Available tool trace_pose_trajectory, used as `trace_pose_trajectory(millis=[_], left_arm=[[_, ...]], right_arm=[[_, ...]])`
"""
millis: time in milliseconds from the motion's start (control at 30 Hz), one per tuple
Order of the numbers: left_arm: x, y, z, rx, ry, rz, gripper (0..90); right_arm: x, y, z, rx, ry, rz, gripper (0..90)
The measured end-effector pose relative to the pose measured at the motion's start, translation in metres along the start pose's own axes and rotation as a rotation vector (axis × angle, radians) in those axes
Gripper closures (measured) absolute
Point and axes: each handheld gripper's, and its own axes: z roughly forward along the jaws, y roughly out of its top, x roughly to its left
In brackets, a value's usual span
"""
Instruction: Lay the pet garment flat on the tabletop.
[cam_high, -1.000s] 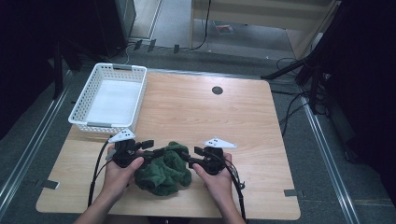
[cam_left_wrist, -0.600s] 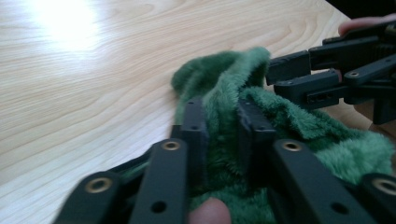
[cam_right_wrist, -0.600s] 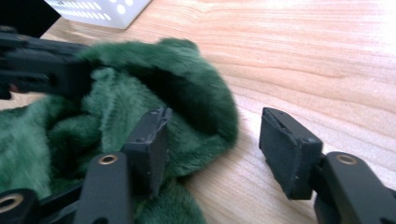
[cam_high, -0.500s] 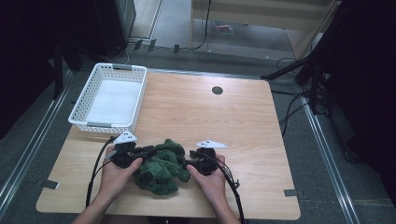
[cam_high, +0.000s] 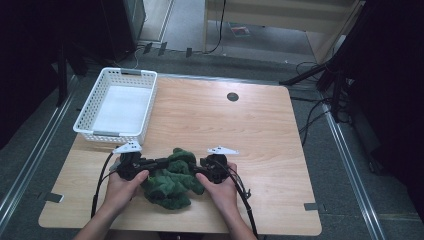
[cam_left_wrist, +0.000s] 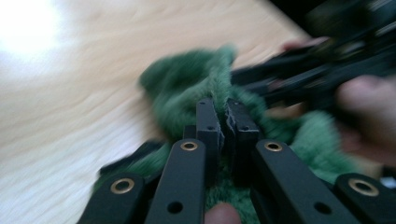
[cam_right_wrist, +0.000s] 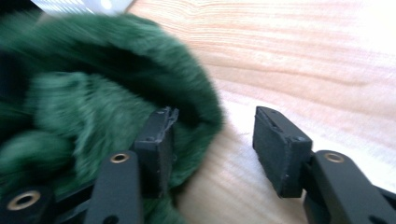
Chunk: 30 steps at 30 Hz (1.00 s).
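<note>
A fluffy dark green cloth (cam_high: 172, 180) lies bunched near the front edge of the wooden table (cam_high: 225, 130). My left gripper (cam_high: 162, 162) reaches into it from the left. In the left gripper view that gripper (cam_left_wrist: 223, 126) is shut on a raised fold of the green cloth (cam_left_wrist: 187, 84). My right gripper (cam_high: 194, 170) comes in from the right. In the right gripper view it (cam_right_wrist: 212, 140) is open: one jaw presses against the edge of the cloth (cam_right_wrist: 93, 93), the other stands over bare wood. The right gripper (cam_left_wrist: 322, 70) shows blurred in the left gripper view.
A white plastic basket (cam_high: 112, 134) with a pale liner stands at the table's left rear, a short way behind my left hand. A round cable hole (cam_high: 232, 96) sits at the back centre. Bare wood (cam_high: 280, 165) lies right of the hands.
Both hands have dropped slightly toward the near edge, and the right hand has shifted left against the cloth. The cloth has been drawn lower and flatter between them.
</note>
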Motion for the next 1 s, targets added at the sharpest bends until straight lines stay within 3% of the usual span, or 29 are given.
trace_pose_trajectory(millis=[33, 67, 200, 233, 300, 333, 367, 433, 467, 500, 533, 567, 600, 733, 833, 1000], left_arm=[[0.000, 0.000, 0.000, 0.000, 0.000, 0.000, 87.0], [-0.003, 0.004, -0.005, -0.043, -0.049, 0.001, 87.3], [-0.014, 0.011, -0.012, -0.103, -0.144, 0.043, 87.8], [-0.014, 0.011, -0.012, -0.103, -0.144, 0.043, 87.8], [-0.020, 0.013, -0.014, -0.118, -0.166, 0.077, 87.9], [-0.023, 0.014, -0.016, -0.125, -0.169, 0.091, 87.8], [-0.023, 0.015, -0.017, -0.128, -0.176, 0.091, 87.9], [-0.023, 0.015, -0.018, -0.133, -0.173, 0.091, 87.8], [-0.022, 0.016, -0.019, -0.141, -0.168, 0.091, 87.8], [-0.021, 0.017, -0.022, -0.150, -0.160, 0.085, 87.8], [-0.021, 0.017, -0.022, -0.150, -0.160, 0.085, 87.8], [-0.020, 0.017, -0.023, -0.157, -0.148, 0.078, 87.8], [-0.019, 0.018, -0.026, -0.167, -0.119, 0.072, 87.8], [-0.016, 0.019, -0.031, -0.185, -0.053, 0.044, 87.7], [-0.016, 0.020, -0.033, -0.193, -0.040, 0.037, 87.7], [-0.028, 0.027, -0.040, -0.238, -0.050, 0.043, 87.7]], right_arm=[[0.001, 0.001, 0.001, 0.001, -0.004, -0.016, 49.7], [0.002, 0.001, 0.002, 0.007, 0.008, -0.023, 50.5], [0.006, 0.001, 0.006, 0.010, 0.075, -0.035, 55.6], [0.006, 0.001, 0.006, 0.010, 0.075, -0.035, 55.6], [0.011, 0.000, 0.006, 0.007, 0.098, -0.069, 65.3], [0.010, 0.001, 0.002, -0.020, 0.113, -0.083, 76.5], [0.009, 0.002, 0.000, -0.031, 0.125, -0.078, 82.2], [0.008, 0.002, -0.004, -0.057, 0.128, -0.080, 86.9], [0.008, 0.003, -0.009, -0.094, 0.129, -0.089, 88.4], [0.007, 0.007, -0.023, -0.175, 0.113, -0.121, 89.7], [0.007, 0.007, -0.023, -0.175, 0.113, -0.121, 89.7], [0.007, 0.009, -0.027, -0.205, 0.108, -0.137, 89.8], [0.008, 0.013, -0.042, -0.290, 0.074, -0.176, 89.9], [0.007, 0.019, -0.065, -0.386, 0.032, -0.211, 90.0], [0.007, 0.022, -0.074, -0.417, 0.030, -0.230, 90.0], [0.019, 0.027, -0.095, -0.473, 0.021, -0.314, 89.9]])
